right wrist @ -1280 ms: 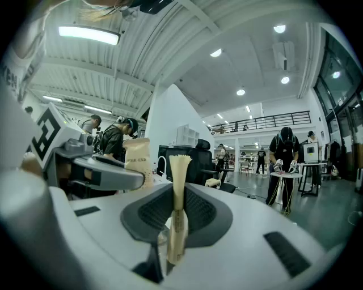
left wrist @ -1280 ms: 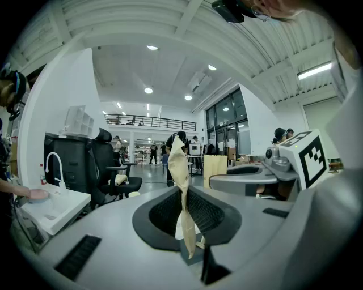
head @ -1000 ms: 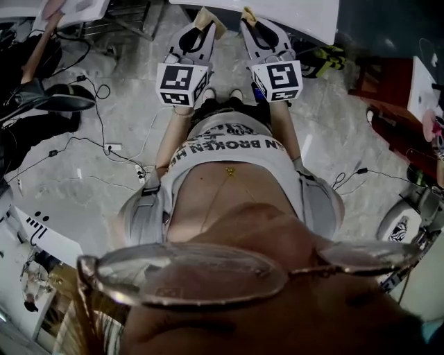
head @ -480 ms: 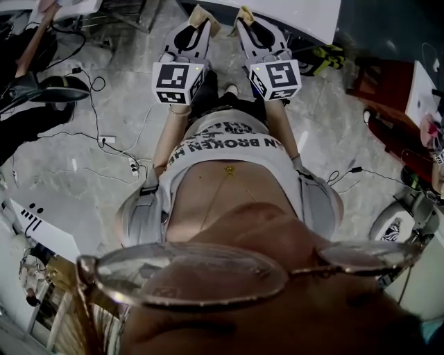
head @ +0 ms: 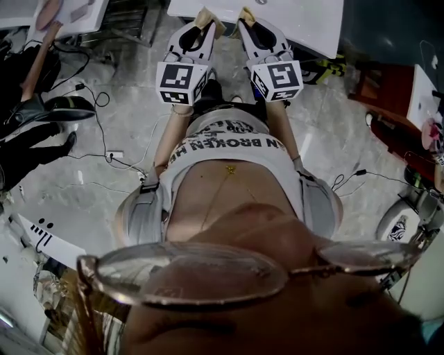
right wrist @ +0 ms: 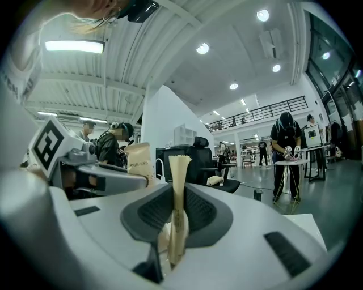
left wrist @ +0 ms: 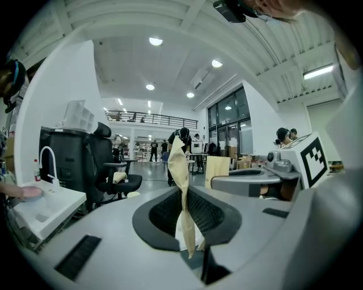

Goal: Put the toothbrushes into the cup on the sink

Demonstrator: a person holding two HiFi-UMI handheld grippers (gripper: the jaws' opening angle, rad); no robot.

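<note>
The left claw (head: 202, 22) is pinched shut on a tan paper packet, the left packet (left wrist: 179, 164), which stands up crumpled between its jaws. The right claw (head: 248, 19) grips another, the right packet (right wrist: 177, 187), upright and flat. What the packets hold does not show. Both claws reach side by side toward a white table (head: 305, 24). A white sink (left wrist: 45, 209) with a curved tap (left wrist: 46, 161) stands to the left, well apart from the packets.

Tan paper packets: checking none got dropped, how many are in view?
2. One tan paper packet is pinched in the left claw, another in the right claw. Others may be hidden.
</note>
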